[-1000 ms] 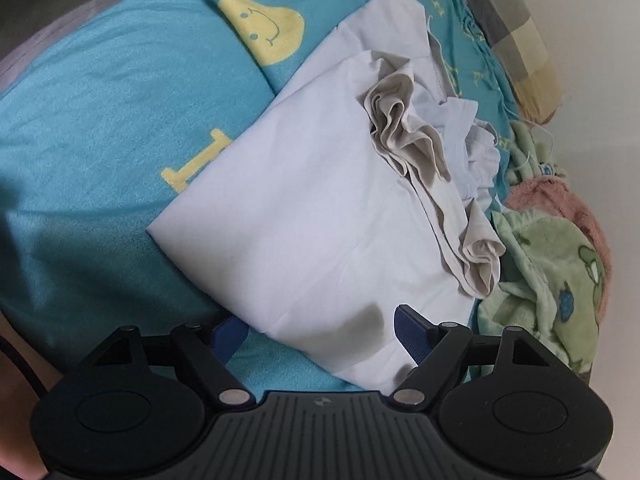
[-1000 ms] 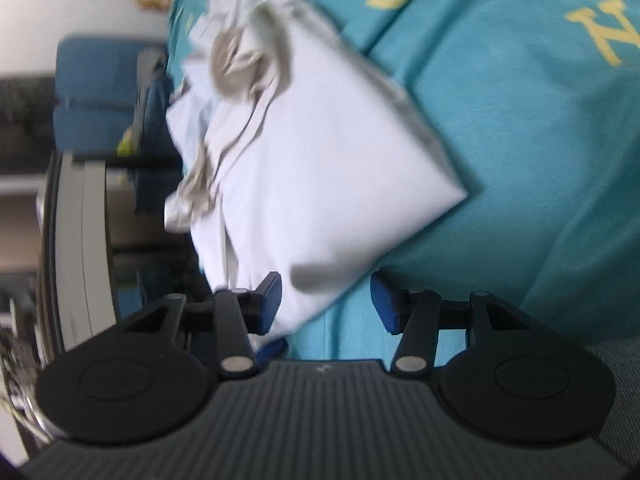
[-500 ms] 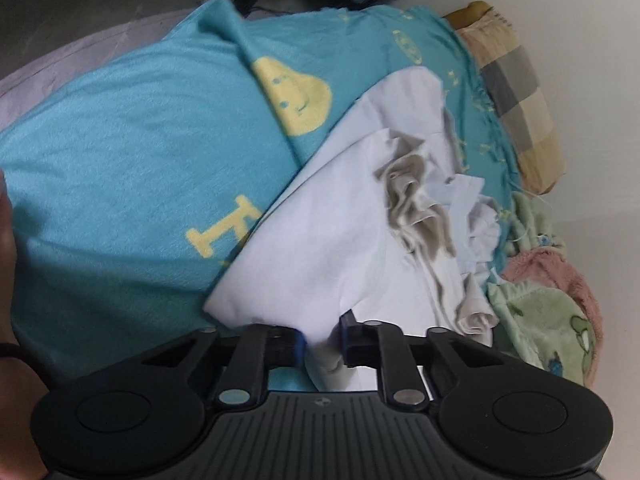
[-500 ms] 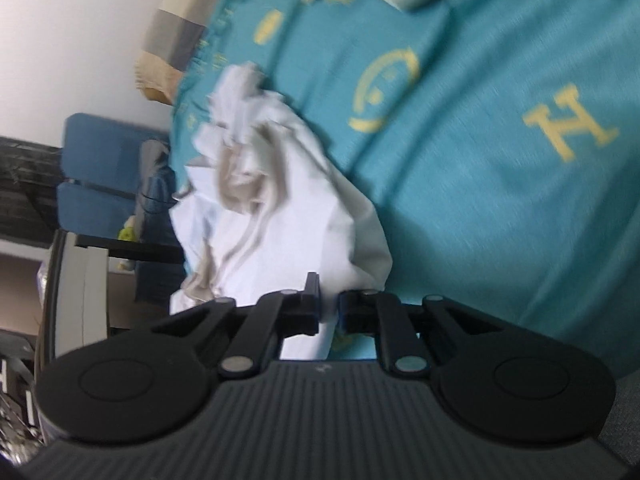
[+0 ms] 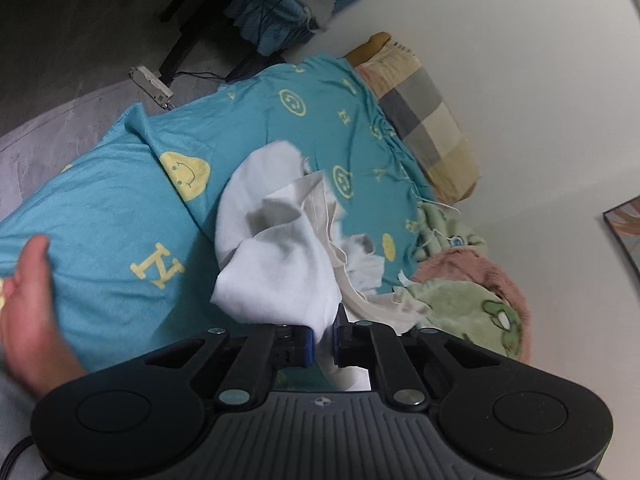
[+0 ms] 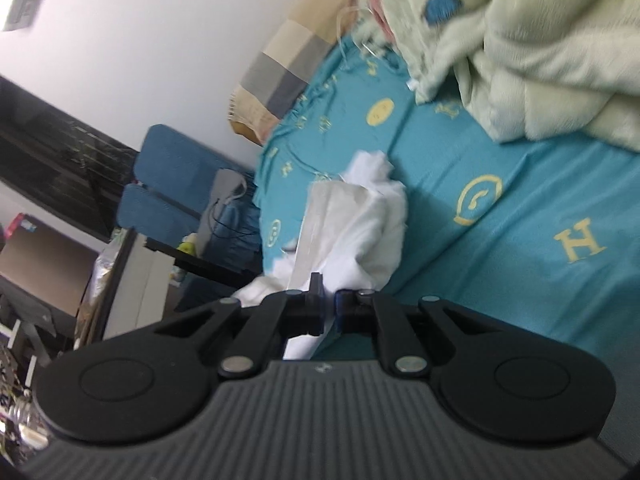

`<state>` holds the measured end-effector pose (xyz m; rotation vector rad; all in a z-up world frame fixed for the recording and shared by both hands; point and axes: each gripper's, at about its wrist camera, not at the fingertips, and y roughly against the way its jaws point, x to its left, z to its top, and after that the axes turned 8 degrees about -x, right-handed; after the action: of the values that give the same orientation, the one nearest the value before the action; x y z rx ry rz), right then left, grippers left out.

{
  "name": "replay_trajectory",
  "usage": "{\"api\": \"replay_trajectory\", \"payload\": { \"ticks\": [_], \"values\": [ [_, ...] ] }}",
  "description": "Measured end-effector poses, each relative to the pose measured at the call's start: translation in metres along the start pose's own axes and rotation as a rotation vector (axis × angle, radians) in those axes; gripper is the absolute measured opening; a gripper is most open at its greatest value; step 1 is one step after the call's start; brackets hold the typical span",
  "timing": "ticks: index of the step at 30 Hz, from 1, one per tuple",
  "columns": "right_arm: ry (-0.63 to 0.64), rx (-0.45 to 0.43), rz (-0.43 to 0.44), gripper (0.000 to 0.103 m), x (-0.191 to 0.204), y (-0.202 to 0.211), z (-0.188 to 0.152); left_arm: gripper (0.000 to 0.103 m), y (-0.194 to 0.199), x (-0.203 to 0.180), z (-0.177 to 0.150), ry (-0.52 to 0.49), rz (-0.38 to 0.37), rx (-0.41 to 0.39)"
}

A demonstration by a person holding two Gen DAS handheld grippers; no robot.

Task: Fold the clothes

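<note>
A second ago the white garment (image 5: 276,280) lay flat on the teal bedsheet (image 5: 100,220) with both claws spread over its near edge; since then the jaws have been closing, and now both are lifted, the cloth hanging bunched below them. The left gripper (image 5: 323,340) is pinching the near hem between its blue pads, and the right gripper (image 6: 328,312) is pressed together on another part of the same white garment (image 6: 360,236). Holding two points of one edge probably serves to raise and spread the piece before laying it out for a fold. A bare hand (image 5: 28,312) shows at the near left of the left view. The sheet, printed with yellow smiley faces and letters, covers a bed against a white wall; a checked pillow (image 5: 428,120) lies at the far end, a green plush blanket (image 6: 540,40) and a pink one (image 5: 480,268) to the side, and blue seating (image 6: 168,184) stands beyond the bed.
</note>
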<state>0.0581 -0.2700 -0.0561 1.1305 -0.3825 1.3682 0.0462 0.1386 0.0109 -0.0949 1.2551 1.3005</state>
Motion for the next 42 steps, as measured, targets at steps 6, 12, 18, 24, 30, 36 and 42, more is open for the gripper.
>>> {"api": "replay_trajectory", "payload": {
  "ticks": [6,12,18,24,30,36,42],
  "values": [
    [0.01,0.012,0.002,0.008,-0.007,0.067,-0.014,0.009,0.073,0.01,-0.035,0.041,-0.006,0.029],
    [-0.029,0.043,-0.011,0.008,-0.007,0.075,-0.01,0.009,0.081,0.014,-0.034,0.073,-0.003,0.046],
    [-0.044,0.042,-0.023,0.008,0.007,0.028,0.012,0.01,0.026,-0.016,0.001,0.038,0.039,0.036],
    [-0.006,0.05,-0.091,0.008,0.013,-0.056,0.032,0.011,-0.063,-0.032,0.035,-0.069,0.09,0.046],
    [0.08,0.075,-0.143,0.008,0.0,-0.147,0.037,0.011,-0.167,-0.02,0.058,-0.191,0.131,0.056],
    [0.197,0.11,-0.204,0.009,-0.02,-0.21,0.034,0.011,-0.248,0.009,0.06,-0.225,0.142,0.094],
    [0.281,0.118,-0.211,0.009,-0.024,-0.22,0.028,0.014,-0.252,0.002,0.052,-0.332,0.139,0.076]
  ]
}}
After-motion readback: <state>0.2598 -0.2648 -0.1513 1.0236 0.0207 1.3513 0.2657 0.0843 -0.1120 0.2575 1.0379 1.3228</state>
